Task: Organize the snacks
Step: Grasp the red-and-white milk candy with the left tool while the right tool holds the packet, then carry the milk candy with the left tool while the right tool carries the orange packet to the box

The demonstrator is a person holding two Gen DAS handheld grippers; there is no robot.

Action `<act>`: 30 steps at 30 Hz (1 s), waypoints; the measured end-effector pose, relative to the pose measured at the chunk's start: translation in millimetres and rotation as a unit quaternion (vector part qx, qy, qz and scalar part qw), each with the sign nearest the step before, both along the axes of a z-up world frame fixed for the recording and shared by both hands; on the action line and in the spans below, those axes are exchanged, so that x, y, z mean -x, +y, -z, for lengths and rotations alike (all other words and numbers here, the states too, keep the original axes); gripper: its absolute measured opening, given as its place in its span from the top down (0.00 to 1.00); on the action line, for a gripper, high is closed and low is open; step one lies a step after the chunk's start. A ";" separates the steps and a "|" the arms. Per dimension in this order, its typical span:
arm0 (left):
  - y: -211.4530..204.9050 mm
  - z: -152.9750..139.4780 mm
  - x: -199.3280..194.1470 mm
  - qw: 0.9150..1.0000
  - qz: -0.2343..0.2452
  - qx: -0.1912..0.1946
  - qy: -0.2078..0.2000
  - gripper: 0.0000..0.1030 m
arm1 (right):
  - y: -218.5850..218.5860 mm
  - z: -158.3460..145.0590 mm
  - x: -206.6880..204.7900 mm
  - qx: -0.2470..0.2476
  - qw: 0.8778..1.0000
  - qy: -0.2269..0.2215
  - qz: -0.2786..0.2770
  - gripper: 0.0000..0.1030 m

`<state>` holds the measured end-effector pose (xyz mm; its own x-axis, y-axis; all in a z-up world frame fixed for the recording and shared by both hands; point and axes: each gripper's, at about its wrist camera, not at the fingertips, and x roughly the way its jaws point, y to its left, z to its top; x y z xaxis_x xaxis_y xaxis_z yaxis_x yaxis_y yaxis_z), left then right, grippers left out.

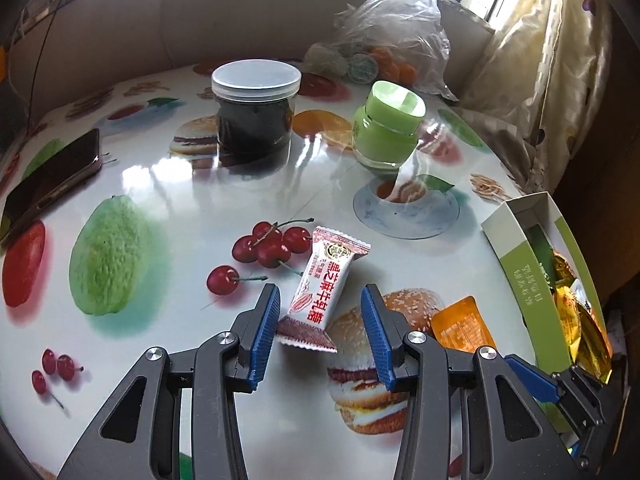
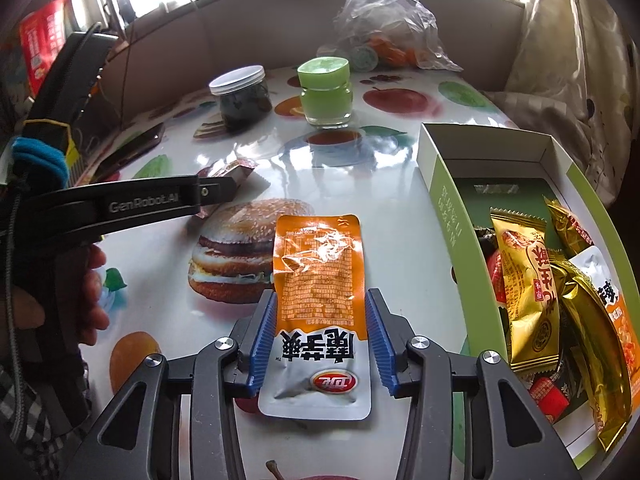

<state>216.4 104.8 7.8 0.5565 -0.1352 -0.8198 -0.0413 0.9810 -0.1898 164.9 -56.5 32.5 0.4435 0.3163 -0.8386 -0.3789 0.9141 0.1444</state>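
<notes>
Your right gripper (image 2: pixel 322 338) fingers straddle the orange snack sachet (image 2: pixel 318 300), grip unclear; left gripper (image 1: pixel 320 334) fingers open around the nougat candy (image 1: pixel 322 288). Next: clamp, carry to the green box (image 2: pixel 452 216).

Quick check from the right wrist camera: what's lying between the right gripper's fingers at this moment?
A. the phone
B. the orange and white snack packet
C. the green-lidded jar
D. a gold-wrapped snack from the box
B: the orange and white snack packet lies flat on the table between the right gripper fingers, while the gold packets sit in the box to its right.
</notes>
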 end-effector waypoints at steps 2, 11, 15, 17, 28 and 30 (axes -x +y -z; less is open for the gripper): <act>-2.4 1.6 -2.3 1.000 0.003 -0.004 0.002 0.58 | 0.1 0.3 0.3 0.000 1.000 0.000 0.001 0.58; -3.5 2.5 -6.7 1.000 -0.003 -0.019 -0.002 0.76 | 0.2 0.2 0.1 -0.001 1.000 0.000 0.001 0.58; -2.2 2.3 -6.7 1.000 -0.005 -0.021 -0.001 0.78 | 0.7 -0.5 -0.1 -0.003 1.000 0.001 0.002 0.58; -1.4 2.3 -6.0 1.000 -0.009 -0.019 -0.001 0.79 | 1.4 -1.1 0.1 -0.003 1.000 0.001 0.003 0.58; -1.0 -8.9 17.2 1.000 -0.017 -0.017 -0.014 0.80 | -6.3 -8.7 6.8 -0.011 1.000 -0.007 0.005 0.59; -1.3 -13.0 22.7 1.000 -0.017 -0.018 -0.019 0.80 | -8.3 -12.3 9.6 -0.013 1.000 -0.011 0.007 0.59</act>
<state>193.7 103.5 20.8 0.5910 -0.0869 -0.8020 -0.0683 0.9852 -0.1571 155.3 -64.8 44.8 0.4662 0.3321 -0.8200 -0.3700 0.9151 0.1602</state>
